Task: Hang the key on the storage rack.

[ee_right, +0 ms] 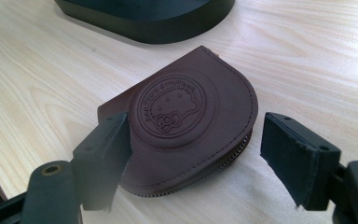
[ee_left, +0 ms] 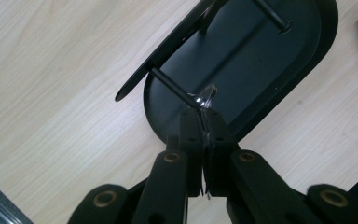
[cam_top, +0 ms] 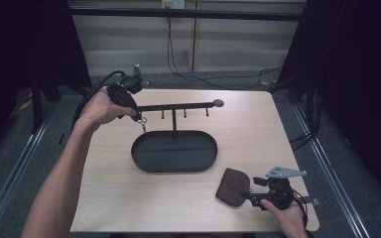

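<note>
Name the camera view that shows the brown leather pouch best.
The right gripper view: the brown leather pouch lies close between the open right claw, its embossed stamp and zip visible. The high view shows it small; the left gripper view catches an edge.

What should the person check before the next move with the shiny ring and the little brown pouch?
1. Left gripper shut on the key ring: ok, its jaws are pinched together on the ring.
2. Ring over the end hook of the black stand: cannot tell, the ring sits right at the hook's tip.
3. Brown pouch flat on the table: ok.
4. Right gripper open around the pouch: ok, one jaw is at its edge, the other stands apart.
5. Black tray free for a drop: ok.
6. Pouch zipped shut: cannot tell.
</note>
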Demonstrator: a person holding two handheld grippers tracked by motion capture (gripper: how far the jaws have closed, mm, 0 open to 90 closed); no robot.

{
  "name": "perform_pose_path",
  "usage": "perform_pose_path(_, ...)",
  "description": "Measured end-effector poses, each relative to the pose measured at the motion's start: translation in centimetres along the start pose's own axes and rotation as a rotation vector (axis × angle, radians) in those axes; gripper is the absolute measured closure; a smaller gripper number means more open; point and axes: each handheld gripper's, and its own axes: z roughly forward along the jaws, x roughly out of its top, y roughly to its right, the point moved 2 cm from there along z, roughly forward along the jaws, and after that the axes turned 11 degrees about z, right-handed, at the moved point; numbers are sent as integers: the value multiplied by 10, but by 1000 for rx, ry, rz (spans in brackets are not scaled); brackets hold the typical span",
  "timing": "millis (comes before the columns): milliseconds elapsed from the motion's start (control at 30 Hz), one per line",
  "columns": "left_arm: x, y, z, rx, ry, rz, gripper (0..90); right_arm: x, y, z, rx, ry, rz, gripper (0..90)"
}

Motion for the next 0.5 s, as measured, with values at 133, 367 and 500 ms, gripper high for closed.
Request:
perform_pose_path(133,-2,1,-1,0,3,1,868,0,0,0,-1,0,1,246)
perform_pose_path(367,-11,4,-4,3,38,-7,801,1,0,0,-2,2,6,246)
perform_pose_path(500,-18,5,-4,-3,59,-16,783,1,2,2,-3,-3,18,245)
